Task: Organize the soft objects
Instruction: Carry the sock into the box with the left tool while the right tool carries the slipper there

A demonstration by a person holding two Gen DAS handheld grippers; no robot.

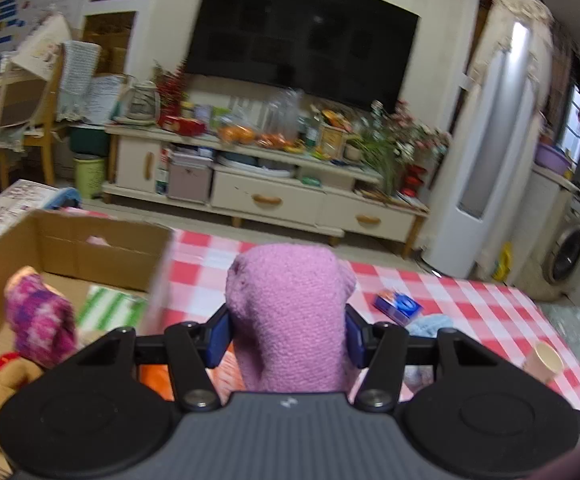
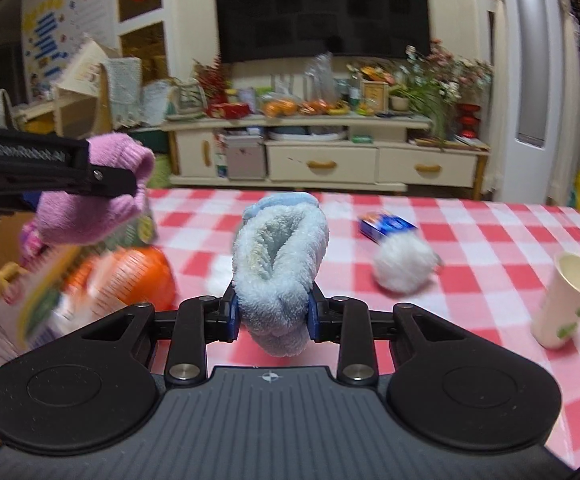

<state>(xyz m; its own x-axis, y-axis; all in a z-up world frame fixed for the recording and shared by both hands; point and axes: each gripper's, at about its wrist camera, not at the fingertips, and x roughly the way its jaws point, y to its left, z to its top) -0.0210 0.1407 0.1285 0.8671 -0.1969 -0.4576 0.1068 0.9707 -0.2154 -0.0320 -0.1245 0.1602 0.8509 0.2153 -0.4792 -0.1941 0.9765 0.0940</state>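
Note:
My left gripper (image 1: 288, 330) is shut on a pink knitted sock (image 1: 290, 308) and holds it above the red-checked table, just right of the cardboard box (image 1: 70, 248); the sock also shows at the left of the right wrist view (image 2: 102, 196). In the box lie a magenta knitted piece (image 1: 42, 316) and a green-striped cloth (image 1: 110, 308). My right gripper (image 2: 274, 314) is shut on a light blue fluffy slipper (image 2: 282, 268) and holds it above the table. A white fluffy ball (image 2: 403, 262) lies on the cloth to the right.
A small blue box (image 2: 385, 224) lies behind the white ball. A paper cup (image 2: 567, 300) stands at the right. An orange round object (image 2: 142, 276) and blurred packets sit at the left. A TV cabinet (image 2: 321, 160) stands beyond the table (image 2: 489, 248).

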